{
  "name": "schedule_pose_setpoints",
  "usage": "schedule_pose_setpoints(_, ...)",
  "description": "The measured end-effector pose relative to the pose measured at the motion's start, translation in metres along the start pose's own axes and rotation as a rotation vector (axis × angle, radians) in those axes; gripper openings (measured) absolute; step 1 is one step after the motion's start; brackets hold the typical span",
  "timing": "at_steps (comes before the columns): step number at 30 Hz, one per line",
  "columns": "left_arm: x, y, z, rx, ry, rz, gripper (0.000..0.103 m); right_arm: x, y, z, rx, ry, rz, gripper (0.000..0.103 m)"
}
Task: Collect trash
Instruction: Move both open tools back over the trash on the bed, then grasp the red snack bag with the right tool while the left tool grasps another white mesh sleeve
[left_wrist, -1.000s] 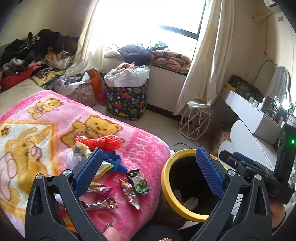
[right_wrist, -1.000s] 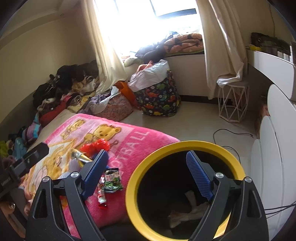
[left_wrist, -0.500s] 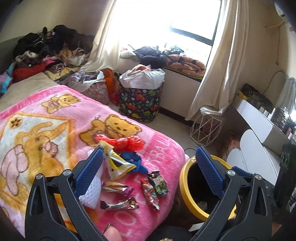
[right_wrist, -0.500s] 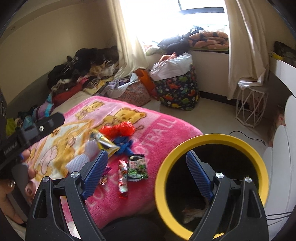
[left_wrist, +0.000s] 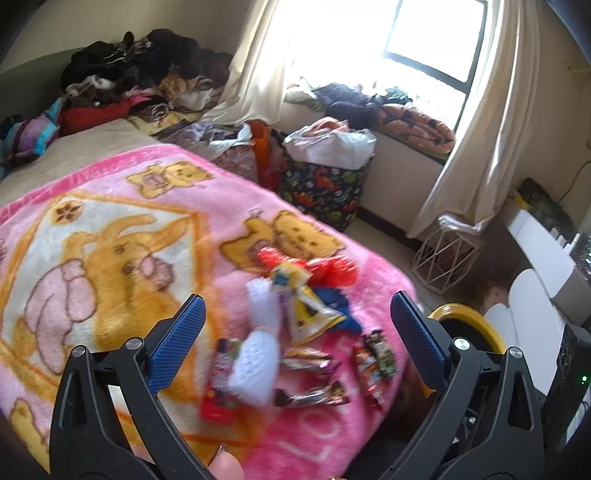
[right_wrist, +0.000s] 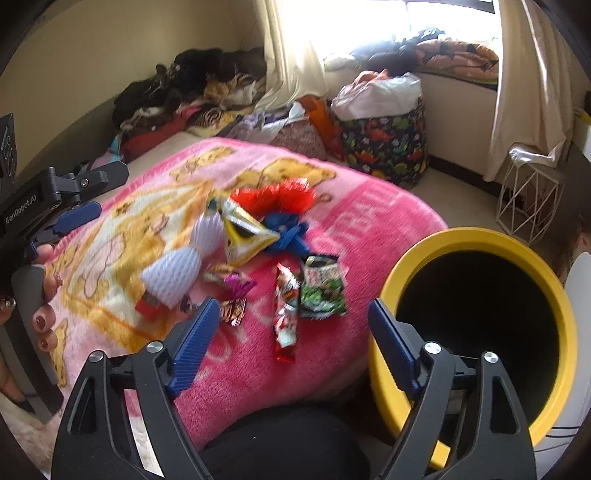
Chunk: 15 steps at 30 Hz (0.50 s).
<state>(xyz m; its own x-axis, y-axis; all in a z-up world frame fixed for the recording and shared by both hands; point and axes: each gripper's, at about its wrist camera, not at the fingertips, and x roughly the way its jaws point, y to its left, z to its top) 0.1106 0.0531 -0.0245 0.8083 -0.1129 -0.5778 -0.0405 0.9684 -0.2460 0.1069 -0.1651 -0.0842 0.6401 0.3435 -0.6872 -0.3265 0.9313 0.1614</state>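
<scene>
Trash lies in a loose pile on the pink blanket (right_wrist: 369, 221): white foam netting (right_wrist: 173, 273), a yellow snack bag (right_wrist: 243, 229), a red net (right_wrist: 277, 195), a blue scrap (right_wrist: 288, 229), a green packet (right_wrist: 323, 286), a red wrapper (right_wrist: 286, 317) and small foil wrappers (right_wrist: 232, 284). The yellow-rimmed black bin (right_wrist: 476, 325) stands at the bed's right edge. My right gripper (right_wrist: 290, 345) is open and empty, above the blanket edge between pile and bin. My left gripper (left_wrist: 295, 339) is open and empty, hovering over the pile (left_wrist: 295, 332); it also shows in the right wrist view (right_wrist: 66, 218).
Piled clothes (left_wrist: 140, 81) lie at the bed's far end. A dinosaur-print basket (left_wrist: 325, 184) and a white wire stand (left_wrist: 447, 254) sit on the floor under the window. White furniture (left_wrist: 535, 258) stands to the right of the bin (left_wrist: 465, 321).
Both grippers have swung left, away from over the bin and towards the trash pile on the blanket. Both stay open and empty.
</scene>
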Motion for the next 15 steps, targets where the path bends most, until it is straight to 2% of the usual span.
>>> schedule_pose_setpoints(5, 0.004, 0.020, -0.012, 0.005, 0.047, 0.028, 0.092, 0.022, 0.006, -0.009, -0.010, 0.078, 0.003, 0.067)
schedule_pose_setpoints(10, 0.014, 0.033, -0.024, 0.013, 0.104, 0.024, 0.092, 0.045, 0.008, -0.015, -0.004, 0.151, 0.008, 0.059)
schedule_pose_setpoints(15, 0.029, 0.040, -0.036, 0.010, 0.163, 0.008, 0.080, 0.068, 0.011, -0.014, -0.017, 0.212, -0.010, 0.051)
